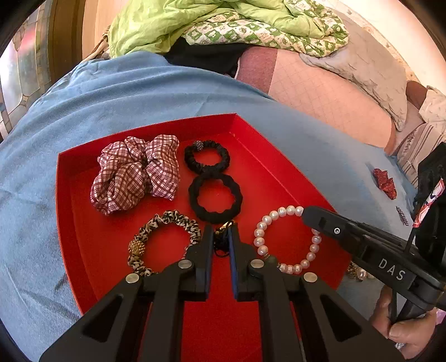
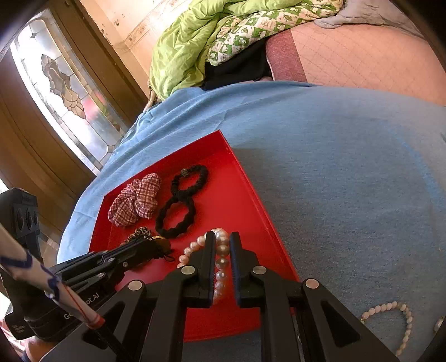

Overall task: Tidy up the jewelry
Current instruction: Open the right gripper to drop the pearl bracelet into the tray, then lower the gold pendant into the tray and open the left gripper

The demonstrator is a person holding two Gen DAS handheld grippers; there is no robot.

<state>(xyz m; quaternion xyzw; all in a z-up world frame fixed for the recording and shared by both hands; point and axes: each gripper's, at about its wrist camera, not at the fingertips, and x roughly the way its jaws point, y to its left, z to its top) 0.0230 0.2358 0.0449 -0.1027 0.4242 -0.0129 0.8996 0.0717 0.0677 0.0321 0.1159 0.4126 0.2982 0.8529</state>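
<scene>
A red tray (image 1: 83,250) on a blue cloth holds a plaid scrunchie (image 1: 133,172), two black hair ties (image 1: 206,157) (image 1: 215,198), a leopard-print scrunchie (image 1: 164,239) and a pearl bracelet (image 1: 287,239). My left gripper (image 1: 221,232) is shut on a small dark tasselled piece with a gold part (image 1: 223,239), low over the tray. My right gripper (image 2: 222,239) is over the pearl bracelet (image 2: 221,250), its jaws close on either side of the pearls. The tray also shows in the right wrist view (image 2: 251,195).
On the blue cloth (image 2: 348,181) right of the tray lie a small-bead bracelet (image 2: 390,320), a red scrunchie (image 1: 386,182) and a small clip (image 1: 401,215). A green quilt (image 1: 223,25) and pillows lie behind. A stained-glass door (image 2: 64,92) is at left.
</scene>
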